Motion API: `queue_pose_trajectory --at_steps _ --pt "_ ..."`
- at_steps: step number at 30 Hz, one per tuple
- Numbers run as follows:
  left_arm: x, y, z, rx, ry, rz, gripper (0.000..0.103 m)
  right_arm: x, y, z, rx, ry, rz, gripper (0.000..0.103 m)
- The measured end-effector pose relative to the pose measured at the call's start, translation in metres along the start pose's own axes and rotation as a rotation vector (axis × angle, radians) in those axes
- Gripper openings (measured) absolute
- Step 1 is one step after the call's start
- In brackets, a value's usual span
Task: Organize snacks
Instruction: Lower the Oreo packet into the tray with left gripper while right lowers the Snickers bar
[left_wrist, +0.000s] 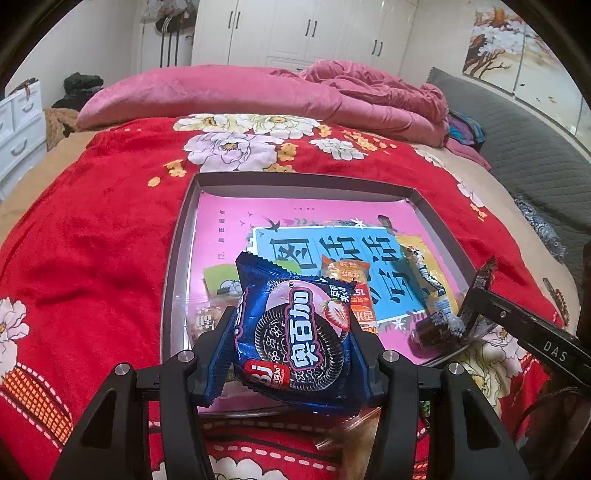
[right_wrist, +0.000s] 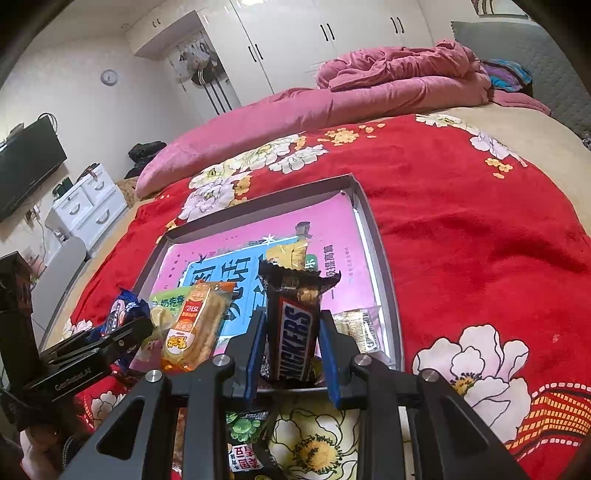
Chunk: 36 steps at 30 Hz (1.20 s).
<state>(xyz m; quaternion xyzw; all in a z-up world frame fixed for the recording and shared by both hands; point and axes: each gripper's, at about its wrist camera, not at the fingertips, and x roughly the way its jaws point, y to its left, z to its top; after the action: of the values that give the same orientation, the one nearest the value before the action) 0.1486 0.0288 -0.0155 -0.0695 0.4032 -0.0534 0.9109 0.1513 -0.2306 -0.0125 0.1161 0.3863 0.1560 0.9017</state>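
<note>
Both grippers are gripping: my left gripper (left_wrist: 291, 347) is squeezing a puffy blue cookie packet (left_wrist: 295, 332) by its sides, my right gripper (right_wrist: 293, 343) is clamping a Snickers bar (right_wrist: 293, 332) upright, each just ahead over the tray's (left_wrist: 177, 251) near edge. I'm judging the crinkly foil light and slippery, the cookies crushable, the bar stiffer; mid-body holds suit both.

Both grippers are matte black. The left gripper (left_wrist: 291, 350) has angular arms with triangular cut-outs, round silver screws and blue pads (left_wrist: 218, 354) inside its fingers. The right gripper (right_wrist: 291, 350) matches it; white lettering reading "DAS" runs along its side.
</note>
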Motion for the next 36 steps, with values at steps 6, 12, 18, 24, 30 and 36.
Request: queue_pose_trajectory --at_steps 6,12,18,24,30,36 --pt "0.002 0.0 0.0 0.002 0.002 0.0 0.056 0.005 0.0 -0.001 -0.004 0.011 -0.011 0.029" --pt "0.004 -0.001 0.0 0.003 0.008 -0.002 0.056 0.006 -0.001 -0.001 0.003 0.015 -0.023 0.029" --pt "0.005 -0.001 0.0 0.003 0.011 -0.004 0.056 0.002 -0.003 0.0 0.007 -0.004 -0.028 0.029" --pt "0.006 -0.001 0.0 0.001 0.014 -0.005 0.056 -0.001 -0.001 0.0 0.003 -0.013 -0.021 0.029" --pt "0.006 -0.002 0.0 0.004 0.012 0.001 0.056 -0.004 0.001 0.0 0.0 -0.018 -0.02 0.029" --pt "0.007 -0.003 0.0 0.001 0.013 0.008 0.056 -0.005 0.003 0.001 -0.007 -0.021 -0.023 0.029"
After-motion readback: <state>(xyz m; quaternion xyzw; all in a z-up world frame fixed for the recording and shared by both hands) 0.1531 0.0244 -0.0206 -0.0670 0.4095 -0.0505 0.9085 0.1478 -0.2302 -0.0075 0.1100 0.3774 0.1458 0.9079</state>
